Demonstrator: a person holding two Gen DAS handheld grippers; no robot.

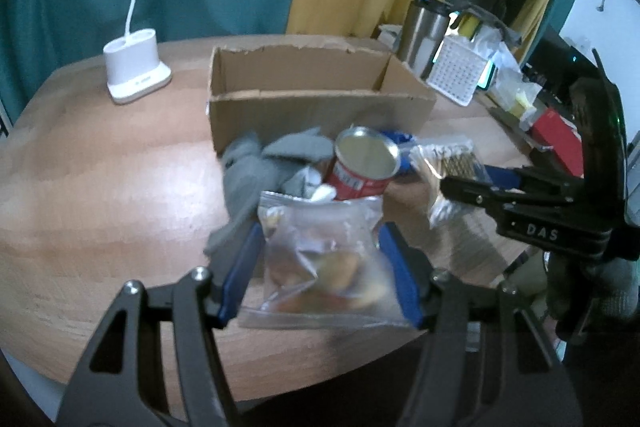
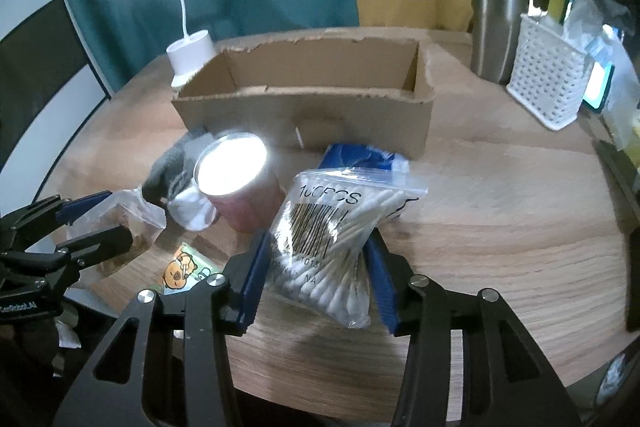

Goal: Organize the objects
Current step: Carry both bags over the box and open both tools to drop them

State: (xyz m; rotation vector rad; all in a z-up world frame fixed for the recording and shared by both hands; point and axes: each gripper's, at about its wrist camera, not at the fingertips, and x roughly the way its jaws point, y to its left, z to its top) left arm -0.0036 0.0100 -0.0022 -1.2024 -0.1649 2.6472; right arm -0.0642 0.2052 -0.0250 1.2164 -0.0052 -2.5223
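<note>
My left gripper (image 1: 320, 275) is shut on a clear zip bag of snacks (image 1: 320, 263), held just above the wooden table (image 1: 120, 187). My right gripper (image 2: 316, 275) is shut on a clear zip bag of cotton swabs (image 2: 332, 247), its blue pads pressing both sides. Behind both stands an open cardboard box (image 1: 316, 99), seen again in the right wrist view as the cardboard box (image 2: 304, 107). A red tin can (image 1: 362, 167) with a shiny lid, grey socks (image 1: 256, 171) and a blue packet (image 2: 360, 155) lie in front of the box.
A white lamp base (image 1: 136, 67) stands at the back left. A steel tumbler (image 2: 496, 23), a white perforated basket (image 2: 548, 83) and clutter crowd the right edge. A cartoon sticker card (image 2: 184, 267) lies on the table near the left gripper.
</note>
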